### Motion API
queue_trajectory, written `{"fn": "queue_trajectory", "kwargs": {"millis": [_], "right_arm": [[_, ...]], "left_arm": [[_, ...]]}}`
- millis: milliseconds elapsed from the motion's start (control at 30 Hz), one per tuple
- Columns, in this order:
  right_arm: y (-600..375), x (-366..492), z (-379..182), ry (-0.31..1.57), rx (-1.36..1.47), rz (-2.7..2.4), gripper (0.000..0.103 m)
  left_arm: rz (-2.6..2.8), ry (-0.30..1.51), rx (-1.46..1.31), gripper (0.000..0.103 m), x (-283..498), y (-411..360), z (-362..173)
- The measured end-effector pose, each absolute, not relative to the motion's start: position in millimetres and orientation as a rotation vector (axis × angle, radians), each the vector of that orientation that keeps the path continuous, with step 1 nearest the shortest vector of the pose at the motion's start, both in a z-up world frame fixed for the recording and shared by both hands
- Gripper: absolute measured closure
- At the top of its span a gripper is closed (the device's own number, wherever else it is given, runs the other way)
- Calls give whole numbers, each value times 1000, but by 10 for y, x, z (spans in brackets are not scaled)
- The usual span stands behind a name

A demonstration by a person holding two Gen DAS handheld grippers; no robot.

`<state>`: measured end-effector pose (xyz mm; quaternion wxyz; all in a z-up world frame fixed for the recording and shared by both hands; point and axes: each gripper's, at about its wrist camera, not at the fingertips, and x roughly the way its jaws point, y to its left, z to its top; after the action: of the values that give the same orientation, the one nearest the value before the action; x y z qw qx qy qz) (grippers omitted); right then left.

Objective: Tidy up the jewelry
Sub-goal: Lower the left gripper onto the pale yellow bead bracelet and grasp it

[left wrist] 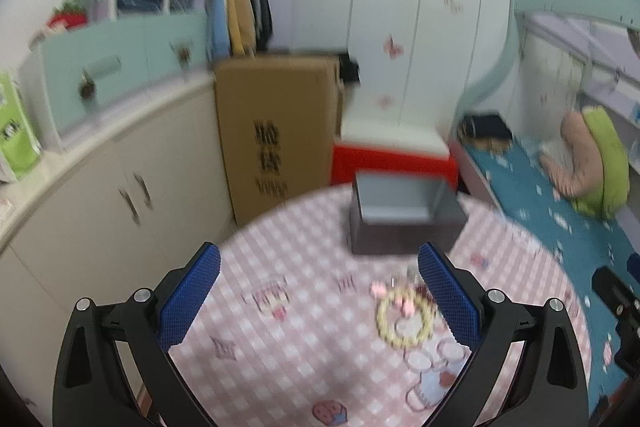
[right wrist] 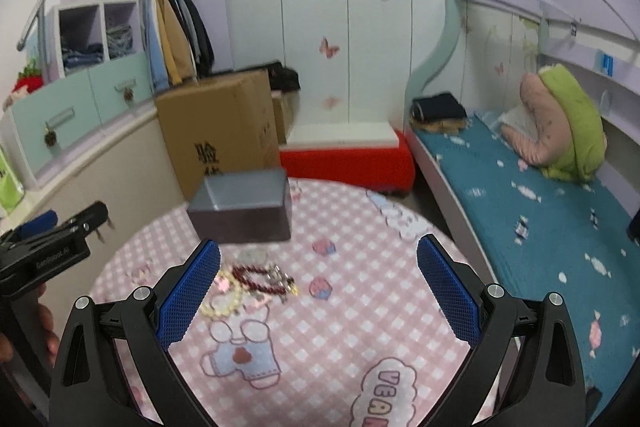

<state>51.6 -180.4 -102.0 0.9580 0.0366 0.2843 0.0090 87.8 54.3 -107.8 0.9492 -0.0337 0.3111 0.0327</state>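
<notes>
Jewelry lies in a small cluster on the round table (right wrist: pixel 360 327), which carries a pink checked cloth. In the right wrist view we see a dark red bead bracelet (right wrist: pixel 256 277) touching a cream bead bracelet (right wrist: pixel 224 301), with small metal pieces just beside them. A grey box (right wrist: pixel 242 205) stands closed behind the cluster, near the table's far edge.

We read the right gripper (right wrist: pixel 318 291) as spread wide, with nothing between its blue pads; the cluster sits just beside its left pad. The left gripper (left wrist: pixel 320 297) is likewise spread wide and empty. In its blurred view, the cream bead bracelet (left wrist: pixel 404 319) lies beside its right pad, the grey box (left wrist: pixel 400 219) further ahead.
</notes>
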Motion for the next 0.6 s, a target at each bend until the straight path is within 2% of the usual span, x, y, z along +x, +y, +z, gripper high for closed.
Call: {"fn": "queue_trajectory", "kwargs": {"millis": [233,600], "right_arm": [[-1901,810,-1466,701,78,4,7],[-1957,1095,-1917,814,80,16,7]], "left_arm": [[23,842,-46,7,1219,376,-1672],[51,1010,62,7,1546,187,-2220]]}}
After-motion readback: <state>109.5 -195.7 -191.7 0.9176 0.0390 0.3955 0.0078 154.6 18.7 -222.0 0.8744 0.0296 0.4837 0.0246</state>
